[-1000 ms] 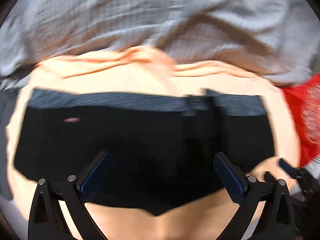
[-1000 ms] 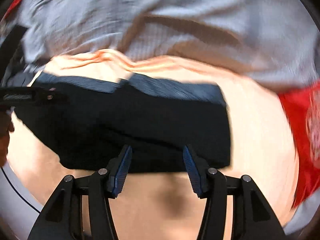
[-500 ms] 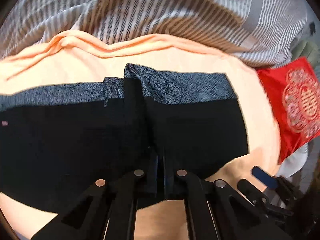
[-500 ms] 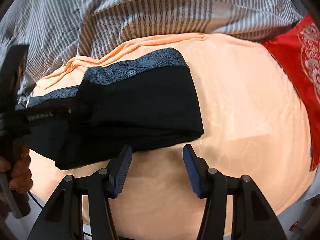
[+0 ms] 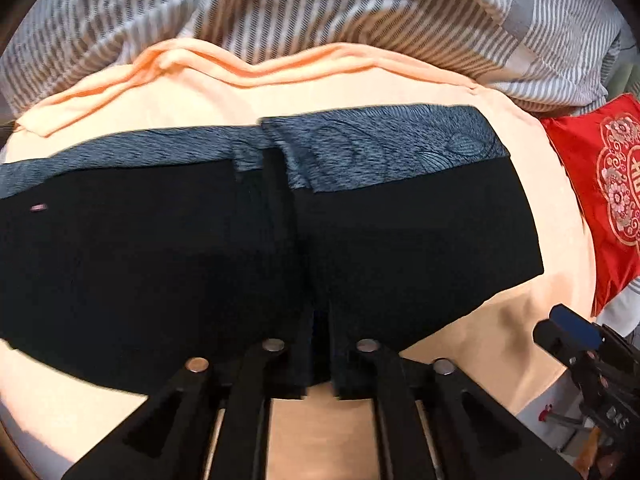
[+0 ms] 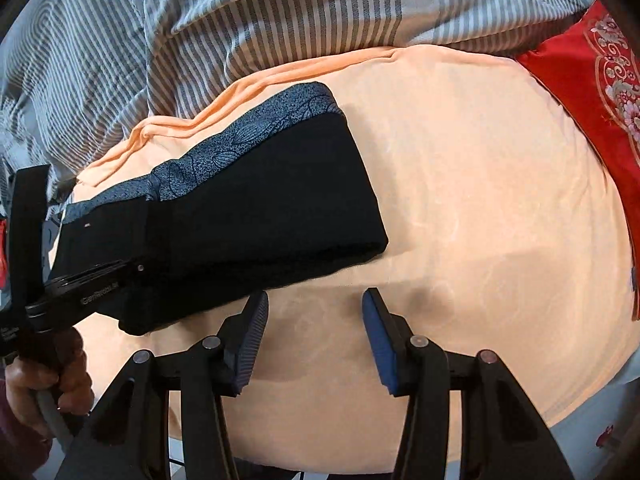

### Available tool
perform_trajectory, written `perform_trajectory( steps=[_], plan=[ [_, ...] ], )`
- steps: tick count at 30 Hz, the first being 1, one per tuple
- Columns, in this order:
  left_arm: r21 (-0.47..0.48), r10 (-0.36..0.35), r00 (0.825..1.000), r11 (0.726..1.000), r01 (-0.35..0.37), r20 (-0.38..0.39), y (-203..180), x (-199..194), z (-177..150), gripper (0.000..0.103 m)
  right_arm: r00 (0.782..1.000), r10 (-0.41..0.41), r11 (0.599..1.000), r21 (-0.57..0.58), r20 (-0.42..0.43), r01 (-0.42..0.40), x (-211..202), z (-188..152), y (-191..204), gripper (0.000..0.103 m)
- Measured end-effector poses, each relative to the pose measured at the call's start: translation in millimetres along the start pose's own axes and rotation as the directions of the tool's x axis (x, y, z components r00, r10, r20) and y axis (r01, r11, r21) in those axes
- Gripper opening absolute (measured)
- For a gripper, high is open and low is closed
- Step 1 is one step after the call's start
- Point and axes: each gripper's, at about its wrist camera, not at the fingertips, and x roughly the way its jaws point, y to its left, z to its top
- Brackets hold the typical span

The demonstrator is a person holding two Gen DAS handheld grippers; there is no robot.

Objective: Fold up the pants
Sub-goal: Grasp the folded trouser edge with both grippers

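Black pants (image 5: 400,240) with a grey patterned band along their far edge lie folded on a peach sheet (image 5: 360,84). My left gripper (image 5: 320,340) is shut on the near edge of the pants, where one layer overlaps another. In the right wrist view the pants (image 6: 260,200) lie to the left, with a thick rounded fold at their right end. My right gripper (image 6: 314,336) is open and empty over bare sheet, just in front and to the right of the pants. The left gripper body (image 6: 80,284) and the hand holding it show at the left.
A grey and white striped blanket (image 6: 280,12) is bunched along the far side. A red embroidered cushion (image 6: 600,80) lies at the right, also seen in the left wrist view (image 5: 608,192). The peach sheet's near edge (image 6: 580,412) drops off at lower right.
My left gripper closed on the near edge of the pants and stays shut. My right gripper pulled back and to the right, off the pants, staying open.
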Motion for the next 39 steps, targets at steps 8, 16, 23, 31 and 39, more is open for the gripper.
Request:
perform_trajectory(
  steps=[8,16,23,31,39],
  plan=[
    [0.009,0.008,0.992,1.0,-0.009,0.129,-2.9,-46.6,23.1,0.063,1.0,0.012,0.999,0.04,0.021,-0.013,-4.9,15.3,-9.2,0.053],
    [0.03,0.048,0.993,0.998,-0.052,0.11,-29.5,15.0,64.1,0.063,0.999,0.005,0.999,0.043,0.044,-0.007,-9.1,26.1,-11.5,0.053],
    [-0.188,0.0,1.0,0.982,0.004,0.019,43.6,45.4,48.8,0.068,0.999,0.04,0.999,0.014,0.036,-0.041,1.3,39.5,-7.4,0.053],
    [-0.185,0.076,0.996,0.98,-0.068,0.038,49.3,16.7,41.8,0.068,0.997,0.083,0.996,-0.039,0.001,-0.083,10.0,43.6,17.9,0.053],
    [-0.245,0.126,0.992,0.963,-0.116,0.025,78.2,-10.2,-1.3,0.068,0.993,0.107,0.99,-0.084,-0.041,-0.111,24.5,44.4,55.8,0.053]
  ],
)
